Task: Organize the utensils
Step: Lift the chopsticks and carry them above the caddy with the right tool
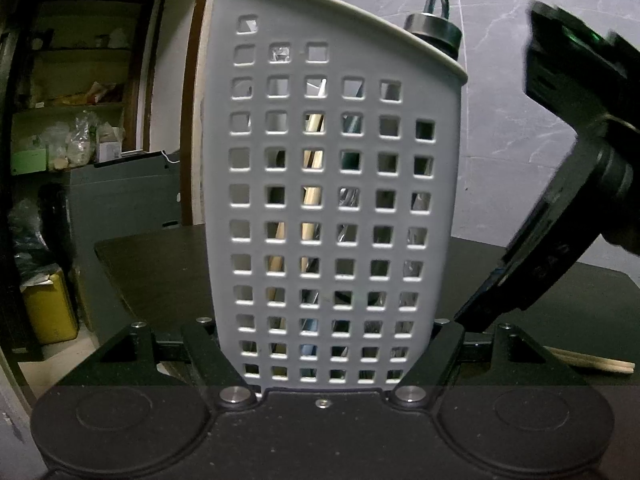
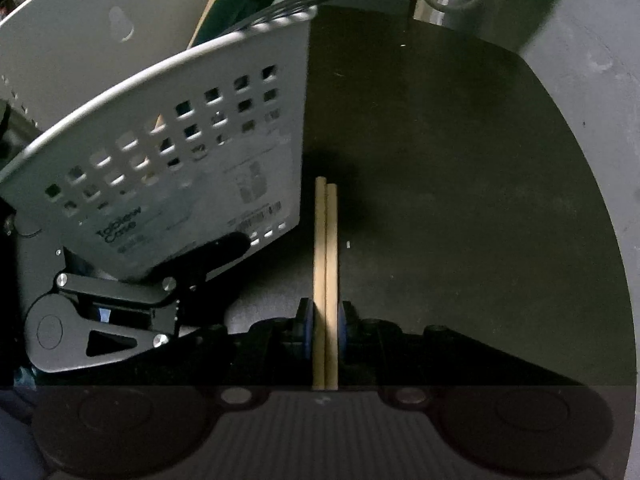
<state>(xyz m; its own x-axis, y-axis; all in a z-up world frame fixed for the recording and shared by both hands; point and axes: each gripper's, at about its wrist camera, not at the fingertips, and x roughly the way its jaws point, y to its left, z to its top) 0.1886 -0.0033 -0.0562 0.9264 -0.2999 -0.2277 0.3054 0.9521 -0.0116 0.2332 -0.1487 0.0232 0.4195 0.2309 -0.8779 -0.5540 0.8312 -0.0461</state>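
A grey marbled wall (image 1: 500,80) stands behind a dark tabletop (image 2: 460,184), and to the left an open doorway shows cluttered shelves (image 1: 72,120) and a yellow container (image 1: 50,308) on the floor.

On the tabletop stands a pale grey utensil holder (image 1: 332,208), its wall pierced with rows of square holes. The left claw (image 1: 324,360) clamps it low down, one finger pressed against each side of its base, so the holder stands upright between them. Through the holes pale wooden sticks and shiny metal utensils can be made out inside, though not told apart. A dark metal handle end with a hanging loop (image 1: 434,20) sticks up above the holder's sloping rim.

The right claw (image 2: 325,328) is closed narrowly on a pair of wooden chopsticks (image 2: 326,240), its blue pads (image 2: 342,326) pressing them from both sides. The chopsticks lie side by side, touching, and point away from the camera over the tabletop, just beside the holder's right wall. In the left wrist view their ends (image 1: 592,364) show low at the right.
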